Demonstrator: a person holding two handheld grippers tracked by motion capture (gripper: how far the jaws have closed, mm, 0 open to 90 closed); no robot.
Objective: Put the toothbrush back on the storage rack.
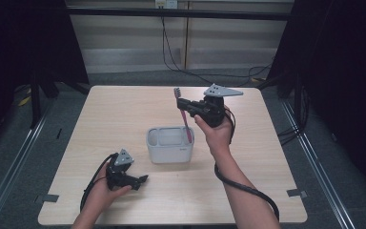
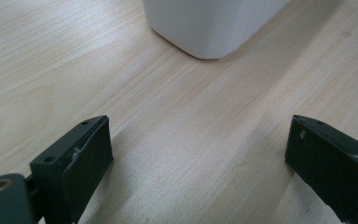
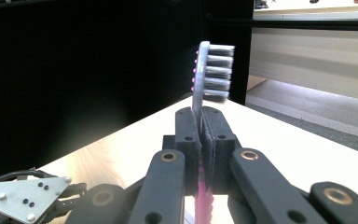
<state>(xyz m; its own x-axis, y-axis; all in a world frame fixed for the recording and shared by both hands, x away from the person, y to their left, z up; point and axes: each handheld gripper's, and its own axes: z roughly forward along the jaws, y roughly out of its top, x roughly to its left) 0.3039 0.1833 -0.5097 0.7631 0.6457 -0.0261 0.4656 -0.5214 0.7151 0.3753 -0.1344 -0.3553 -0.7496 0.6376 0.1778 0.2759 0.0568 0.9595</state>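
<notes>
Nearest us, our right gripper (image 3: 200,140) has its jaws clamped tight on the neck of a pink toothbrush (image 3: 208,70). The brush stands close to upright, long axis near vertical, bristle head on top and leaning slightly left in the high view, its handle end down inside the right compartment of the white holder (image 1: 170,145). Our left gripper (image 2: 196,154) rests low over the bench (image 1: 124,114), near the holder's front left corner, jaws spread wide with nothing between them.
</notes>
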